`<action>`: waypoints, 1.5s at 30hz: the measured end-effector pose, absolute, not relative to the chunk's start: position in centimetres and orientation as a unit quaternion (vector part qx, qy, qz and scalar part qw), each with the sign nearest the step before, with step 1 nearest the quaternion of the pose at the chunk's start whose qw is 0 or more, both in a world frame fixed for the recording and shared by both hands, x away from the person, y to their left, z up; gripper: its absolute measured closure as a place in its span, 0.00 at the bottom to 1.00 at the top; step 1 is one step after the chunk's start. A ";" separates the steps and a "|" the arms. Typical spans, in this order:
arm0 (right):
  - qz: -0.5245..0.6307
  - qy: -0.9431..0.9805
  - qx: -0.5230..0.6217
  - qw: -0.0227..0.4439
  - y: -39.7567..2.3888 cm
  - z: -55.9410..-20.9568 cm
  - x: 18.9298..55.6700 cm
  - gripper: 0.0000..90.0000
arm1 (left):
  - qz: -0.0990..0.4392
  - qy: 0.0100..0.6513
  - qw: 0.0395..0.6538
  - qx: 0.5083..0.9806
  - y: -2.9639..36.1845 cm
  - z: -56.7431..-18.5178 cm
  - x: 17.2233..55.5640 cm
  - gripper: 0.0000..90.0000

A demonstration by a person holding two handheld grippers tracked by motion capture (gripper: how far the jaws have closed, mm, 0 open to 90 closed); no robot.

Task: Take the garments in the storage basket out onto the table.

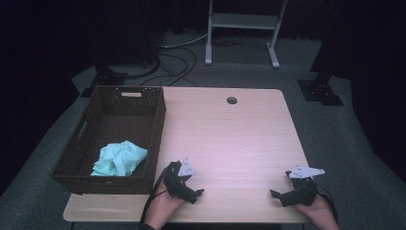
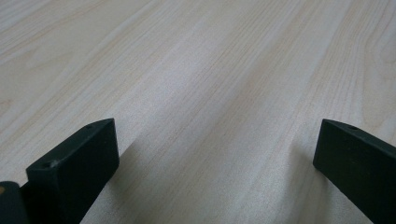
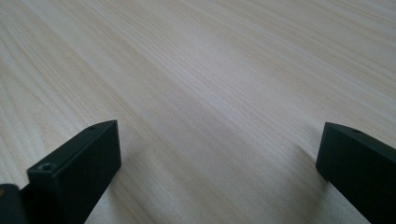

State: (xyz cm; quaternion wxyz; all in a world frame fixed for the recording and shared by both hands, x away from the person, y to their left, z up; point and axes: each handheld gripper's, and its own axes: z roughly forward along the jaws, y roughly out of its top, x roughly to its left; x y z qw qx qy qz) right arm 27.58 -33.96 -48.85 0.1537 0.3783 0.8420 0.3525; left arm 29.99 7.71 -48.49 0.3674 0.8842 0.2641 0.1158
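From the high view, both hands are resting at the near table (image 1: 230, 139) edge. The left gripper (image 1: 194, 194) and right gripper (image 1: 276, 195) are lying idle, seemingly parked. The crumpled teal cloth (image 1: 119, 159) is sitting in the wicker basket (image 1: 155, 129), just left of the left gripper.

In the left gripper view, jaws are gaping wide, holding nothing.

In the right gripper view, jaws are likewise standing wide over bare wood.

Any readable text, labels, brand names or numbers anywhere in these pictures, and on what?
No text can be read in any view.
Small dark marks on the grey plate of the left gripper: too small and blurred to read.
Dark marks on the grey plate of the right gripper: likewise unreadable.
Wicker basket, turquoise cloth, wooden table: no lettering visible.
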 end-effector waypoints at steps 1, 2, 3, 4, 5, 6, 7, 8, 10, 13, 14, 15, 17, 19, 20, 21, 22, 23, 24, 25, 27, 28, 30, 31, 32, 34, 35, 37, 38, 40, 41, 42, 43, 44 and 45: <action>0.353 0.842 0.378 0.153 -34.0 -48.9 27.6 0.00 | 0.116 0.264 0.368 0.884 7.7 -48.5 30.0 0.00; 0.353 0.842 0.378 0.154 -34.0 -48.9 27.6 0.00 | 0.116 0.266 0.368 0.884 7.7 -48.5 30.0 0.00; 0.353 0.842 0.378 0.154 -34.0 -48.9 27.6 0.00 | 0.116 0.266 0.368 0.884 7.7 -48.5 30.0 0.00; 0.353 0.842 0.378 0.154 -34.0 -48.9 27.6 0.00 | 0.116 0.267 0.368 0.883 7.7 -48.5 30.0 0.00; 0.353 0.842 0.378 0.154 -34.0 -48.9 27.6 0.00 | 0.117 0.268 0.367 0.883 7.7 -48.5 30.0 0.00; 0.353 0.842 0.378 0.154 -34.0 -48.9 27.6 0.00 | 0.117 0.268 0.367 0.883 7.7 -48.5 30.0 0.00; 0.353 0.842 0.378 0.153 -34.0 -48.9 27.6 0.00 | 0.118 0.268 0.367 0.883 7.8 -48.5 29.9 0.00; 0.353 0.842 0.378 0.153 -34.0 -48.9 27.6 0.00 | 0.118 0.268 0.367 0.883 7.8 -48.5 29.9 0.00; 0.353 0.842 0.378 0.153 -34.0 -48.9 27.6 0.00 | 0.117 0.268 0.368 0.883 7.8 -48.5 29.9 0.00; 0.353 0.842 0.378 0.153 -34.0 -48.9 27.6 0.00 | 0.118 0.275 0.369 0.880 7.8 -48.5 30.0 0.00; 0.354 0.842 0.379 0.152 -34.0 -48.9 27.6 0.00 | 0.118 0.279 0.370 0.878 7.9 -48.5 30.1 0.00; 0.354 0.841 0.379 0.152 -34.0 -48.9 27.6 0.00 | 0.116 0.286 0.373 0.875 8.0 -48.5 30.3 0.00; 0.354 0.842 0.378 0.151 -34.0 -48.8 27.6 0.00 | 0.116 0.289 0.373 0.874 8.1 -48.5 30.3 0.00; 0.353 0.843 0.377 0.152 -33.9 -48.9 27.6 0.00 | 0.116 0.289 0.374 0.873 8.1 -48.4 30.3 0.00; 0.353 0.843 0.377 0.152 -33.9 -48.9 27.6 0.00 | 0.116 0.289 0.374 0.873 8.1 -48.4 30.3 0.00; 0.354 0.842 0.378 0.151 -33.9 -48.8 27.6 0.00 | 0.118 0.289 0.375 0.873 8.1 -48.4 30.2 0.00; 0.353 0.842 0.378 0.151 -33.9 -48.8 27.6 0.00 | 0.120 0.287 0.377 0.873 8.1 -48.4 30.2 0.00; 0.353 0.842 0.378 0.152 -33.9 -48.8 27.6 0.00 | 0.121 0.286 0.378 0.872 8.2 -48.4 30.2 0.00; 0.353 0.842 0.378 0.152 -33.9 -48.9 27.7 0.00 | 0.122 0.286 0.382 0.870 8.2 -48.4 30.1 0.00; 0.353 0.842 0.379 0.153 -33.9 -48.9 27.7 0.00 | 0.123 0.287 0.384 0.869 8.3 -48.4 30.1 0.00; 0.353 0.842 0.379 0.153 -33.9 -48.9 27.7 0.00 | 0.123 0.288 0.386 0.867 8.3 -48.3 30.1 0.00; 0.353 0.842 0.379 0.153 -33.8 -48.9 27.7 0.00 | 0.124 0.289 0.390 0.866 8.4 -48.3 30.1 0.00; 0.353 0.842 0.378 0.154 -33.8 -48.9 27.7 0.00 | 0.123 0.293 0.395 0.862 8.6 -48.3 30.1 0.00; 0.353 0.842 0.379 0.154 -33.8 -48.9 27.7 0.00 | 0.123 0.293 0.395 0.862 8.6 -48.3 30.1 0.00; 0.353 0.842 0.379 0.154 -33.8 -48.9 27.7 0.00 | 0.123 0.293 0.396 0.861 8.6 -48.3 30.1 0.00; 0.353 0.842 0.378 0.154 -33.8 -48.9 27.7 0.00 | 0.123 0.292 0.398 0.861 8.6 -48.2 30.1 0.00; 0.353 0.842 0.378 0.154 -33.8 -48.9 27.7 0.00 | 0.123 0.292 0.398 0.861 8.6 -48.2 30.1 0.00; 0.353 0.842 0.379 0.154 -33.8 -48.9 27.7 0.00 | 0.125 0.293 0.399 0.860 8.6 -48.2 30.1 0.00; 0.353 0.842 0.379 0.154 -33.8 -48.9 27.7 0.00 | 0.126 0.293 0.401 0.859 8.7 -48.2 30.1 0.00; 0.353 0.842 0.378 0.154 -33.8 -48.9 27.7 0.00 | 0.128 0.293 0.403 0.858 8.7 -48.2 30.1 0.00; 0.353 0.842 0.378 0.154 -33.8 -48.9 27.7 0.00 | 0.129 0.293 0.405 0.857 8.8 -48.2 30.1 0.00; 0.353 0.842 0.378 0.154 -33.8 -48.9 27.7 0.00 | 0.129 0.293 0.408 0.855 8.8 -48.2 30.0 0.00; 0.353 0.842 0.378 0.153 -33.7 -48.9 27.8 0.00 | 0.128 0.289 0.410 0.855 8.8 -48.2 30.0 0.00; 0.353 0.842 0.378 0.153 -33.7 -48.9 27.8 0.00 | 0.128 0.289 0.410 0.855 8.8 -48.2 30.0 0.00; 0.353 0.843 0.376 0.153 -33.7 -48.9 27.8 0.00 | 0.128 0.288 0.411 0.855 8.8 -48.2 30.0 0.00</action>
